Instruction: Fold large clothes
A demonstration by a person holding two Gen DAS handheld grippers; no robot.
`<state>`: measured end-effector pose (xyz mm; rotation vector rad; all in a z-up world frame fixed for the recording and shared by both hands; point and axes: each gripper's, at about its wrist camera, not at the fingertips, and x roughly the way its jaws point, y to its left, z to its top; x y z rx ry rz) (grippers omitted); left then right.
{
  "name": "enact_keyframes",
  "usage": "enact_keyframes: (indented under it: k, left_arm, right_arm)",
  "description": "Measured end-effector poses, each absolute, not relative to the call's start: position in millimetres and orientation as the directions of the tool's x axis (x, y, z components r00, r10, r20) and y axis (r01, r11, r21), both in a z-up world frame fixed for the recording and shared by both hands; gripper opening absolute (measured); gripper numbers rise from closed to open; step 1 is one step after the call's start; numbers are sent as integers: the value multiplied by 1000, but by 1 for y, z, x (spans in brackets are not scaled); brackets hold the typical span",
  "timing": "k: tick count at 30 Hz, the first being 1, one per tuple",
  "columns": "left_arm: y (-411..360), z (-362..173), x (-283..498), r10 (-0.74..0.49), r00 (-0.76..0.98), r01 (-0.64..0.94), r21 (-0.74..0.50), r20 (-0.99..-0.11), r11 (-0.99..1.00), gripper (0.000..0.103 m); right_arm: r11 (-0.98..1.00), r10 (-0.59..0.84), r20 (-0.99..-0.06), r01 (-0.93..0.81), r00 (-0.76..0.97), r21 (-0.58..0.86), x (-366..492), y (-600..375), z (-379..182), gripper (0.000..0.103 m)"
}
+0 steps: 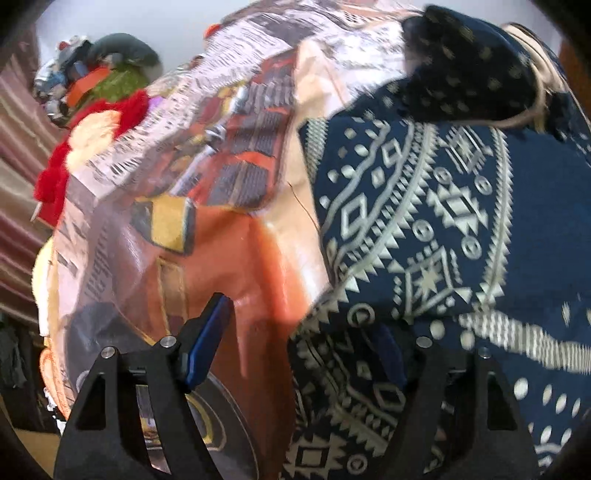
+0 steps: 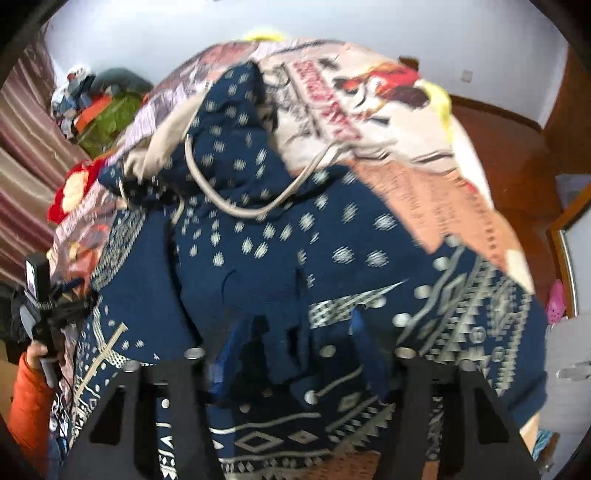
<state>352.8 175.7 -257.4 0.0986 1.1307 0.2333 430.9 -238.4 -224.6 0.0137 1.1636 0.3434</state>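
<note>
The navy patterned hoodie (image 2: 258, 236) lies spread on the printed bed cover (image 1: 229, 155), soft, limp and bulky; both grippers' fingers stand apart over its lower hem, the likely grasp point.

A pale wall (image 2: 369, 22) is seen at the far side. Striped brownish curtains (image 2: 26, 155) hang on the left, and reddish-brown wooden flooring (image 2: 509, 147) is seen on the right.
</note>
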Motion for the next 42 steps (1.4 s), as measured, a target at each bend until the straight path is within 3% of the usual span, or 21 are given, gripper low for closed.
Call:
enact_keyframes:
  k: [5,10,17,23,27,30,38,42]
  left_arm:
    - [175,-256,361,378,419,-188,328,-826,926,74]
    - [185,-254,358,360,430,-220,290,-828,931,74]
    - [181,-254,356,352,427,-195,295,-833,935,74]
    - [182,-253,355,312,432,-181,257,-846,949,74]
    - [181,-251,353,296,437,-174,243,-849,954,74]
    - [182,-250,354,298,438,-183,240,-848,953,74]
    - [186,-248,356,301,437,-216,226,-847,950,74]
    - [184,-249,356,304,429,-204,237,-850,950,74]
  right_arm:
    - [945,239,-890,-302,388,122,430,-226,-224,40]
    - [927,281,-843,-356,459,115,435,-222,-198,40]
    - [913,225,-893,-406,389,53,448,-202,-229,40]
    - [913,280,-891,-385,358,132,450,-214,-235,40]
    - [897,295,-888,-423,353,130,440,-208,-235,16]
    - [893,272,-875,-445,400,74,433,-201,-229,10]
    - [929,241,-789,-371,566,18,434,-211,-186,8]
    - [951,194,-818,-309,541,21,448,-226,-194,8]
